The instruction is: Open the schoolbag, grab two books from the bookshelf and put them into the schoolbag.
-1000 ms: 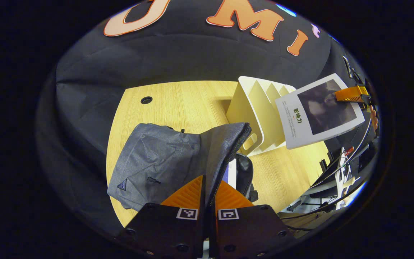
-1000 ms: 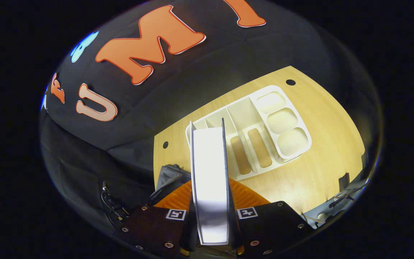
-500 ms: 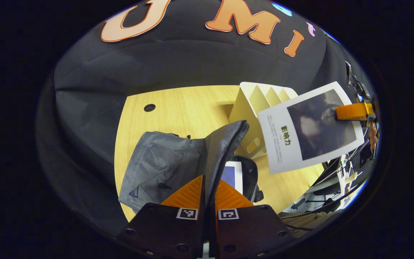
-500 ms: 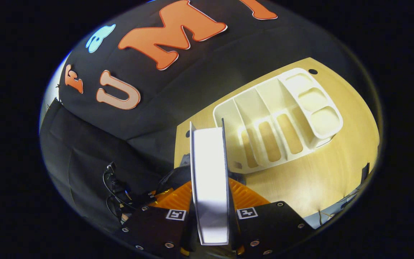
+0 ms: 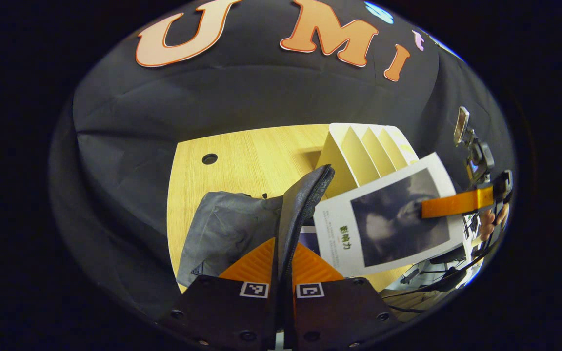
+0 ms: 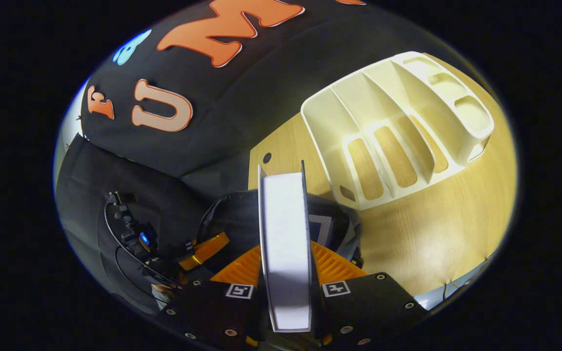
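The grey schoolbag (image 5: 227,229) lies on the wooden table, and my left gripper (image 5: 282,261) is shut on the zipped rim of its flap (image 5: 305,200), holding it up. In the right gripper view, my right gripper (image 6: 286,265) is shut on a white book (image 6: 285,243), seen edge-on over the schoolbag's dark opening (image 6: 234,214). The same book (image 5: 388,222), white with a dark picture, hangs just right of the raised flap, with the right gripper (image 5: 449,204) on its far edge. Another book (image 5: 310,239) lies inside the schoolbag. The cream bookshelf (image 6: 398,131) stands behind.
The cream bookshelf (image 5: 366,153) has several slots that look empty. The table (image 5: 242,156) has a round cable hole (image 5: 209,158) at the back left. The left gripper (image 6: 203,248) and a hand show at lower left in the right gripper view. Cables and gear (image 5: 471,146) hang at the far right.
The right gripper has carried the white book down and leftwards from beside the bookshelf to just over the schoolbag's opening. The left gripper has kept hold of the flap, lifting it slightly.
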`<move>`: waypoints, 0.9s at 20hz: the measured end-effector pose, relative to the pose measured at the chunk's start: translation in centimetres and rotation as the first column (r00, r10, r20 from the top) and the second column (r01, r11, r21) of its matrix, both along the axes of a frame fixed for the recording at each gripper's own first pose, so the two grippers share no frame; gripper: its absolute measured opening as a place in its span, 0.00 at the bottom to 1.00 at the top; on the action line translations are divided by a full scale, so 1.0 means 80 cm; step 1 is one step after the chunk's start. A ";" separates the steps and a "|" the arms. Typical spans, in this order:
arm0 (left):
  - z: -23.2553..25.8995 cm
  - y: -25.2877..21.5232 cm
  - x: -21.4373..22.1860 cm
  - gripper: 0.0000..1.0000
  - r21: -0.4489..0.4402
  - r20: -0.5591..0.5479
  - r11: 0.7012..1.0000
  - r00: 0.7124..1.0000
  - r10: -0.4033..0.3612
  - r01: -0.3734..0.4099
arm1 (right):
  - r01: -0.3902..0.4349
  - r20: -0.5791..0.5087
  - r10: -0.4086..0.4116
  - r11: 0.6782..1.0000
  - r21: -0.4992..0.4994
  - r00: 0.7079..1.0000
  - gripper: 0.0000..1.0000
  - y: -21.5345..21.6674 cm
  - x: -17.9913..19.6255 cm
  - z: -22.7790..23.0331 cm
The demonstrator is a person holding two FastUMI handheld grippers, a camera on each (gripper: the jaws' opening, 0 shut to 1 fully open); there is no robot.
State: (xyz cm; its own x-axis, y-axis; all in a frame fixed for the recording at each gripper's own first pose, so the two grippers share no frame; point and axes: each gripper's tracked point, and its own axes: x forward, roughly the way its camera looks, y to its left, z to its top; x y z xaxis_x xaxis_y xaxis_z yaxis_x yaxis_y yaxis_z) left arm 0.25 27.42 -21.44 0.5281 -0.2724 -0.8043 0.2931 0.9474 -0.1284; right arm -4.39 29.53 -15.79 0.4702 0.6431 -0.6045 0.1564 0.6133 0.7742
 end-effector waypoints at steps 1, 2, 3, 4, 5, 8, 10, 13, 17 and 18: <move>0.003 0.001 0.001 0.07 0.004 0.003 1.000 1.000 -0.004 0.004 | 0.003 -0.007 -0.003 1.000 0.011 1.000 0.36 0.007 -0.002 -0.007; 0.005 0.002 0.001 0.07 0.007 0.007 1.000 1.000 -0.009 0.009 | 0.010 -0.012 -0.009 1.000 0.022 1.000 0.36 0.013 -0.002 -0.014; 0.006 0.002 0.003 0.07 0.009 0.007 1.000 1.000 -0.013 0.013 | 0.022 -0.019 -0.022 0.999 0.035 1.000 0.36 0.018 -0.001 -0.021; 0.007 0.001 0.002 0.06 0.007 0.008 1.000 1.000 -0.017 0.017 | 0.033 -0.027 -0.032 0.998 0.054 0.999 0.37 0.024 0.002 -0.027; 0.009 0.002 0.003 0.06 0.011 0.011 1.000 1.000 -0.017 0.017 | 0.048 -0.037 -0.045 0.996 0.074 0.998 0.37 0.030 0.002 -0.031; 0.014 0.003 0.005 0.07 0.025 0.027 0.999 0.999 -0.029 0.028 | 0.089 -0.048 -0.083 0.987 0.131 0.995 0.37 0.045 0.008 -0.042; 0.017 0.002 0.005 0.07 0.032 0.031 0.999 0.999 -0.036 0.035 | 0.103 -0.056 -0.095 0.981 0.163 0.994 0.36 0.059 0.007 -0.048; 0.023 -0.001 0.007 0.06 0.047 0.047 0.998 0.998 -0.045 0.043 | 0.118 -0.058 -0.109 0.975 0.186 0.992 0.36 0.081 0.012 -0.061; 0.032 -0.008 0.009 0.07 0.059 0.074 0.997 0.996 -0.058 0.054 | 0.144 -0.031 -0.140 0.964 0.224 0.990 0.36 0.106 0.021 -0.067; 0.033 -0.011 0.007 0.07 0.058 0.076 0.997 0.995 -0.057 0.053 | 0.146 -0.034 -0.142 0.960 0.239 0.989 0.36 0.115 0.021 -0.069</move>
State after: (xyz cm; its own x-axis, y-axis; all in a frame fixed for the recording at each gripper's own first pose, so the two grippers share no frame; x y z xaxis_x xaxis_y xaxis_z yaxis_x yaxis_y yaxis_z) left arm 0.83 26.51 -18.80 0.5748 -0.2584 -0.7764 0.3519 0.9347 -0.0506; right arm -2.70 38.70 -21.32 0.5600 0.6963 -0.4490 0.2435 0.3796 0.8925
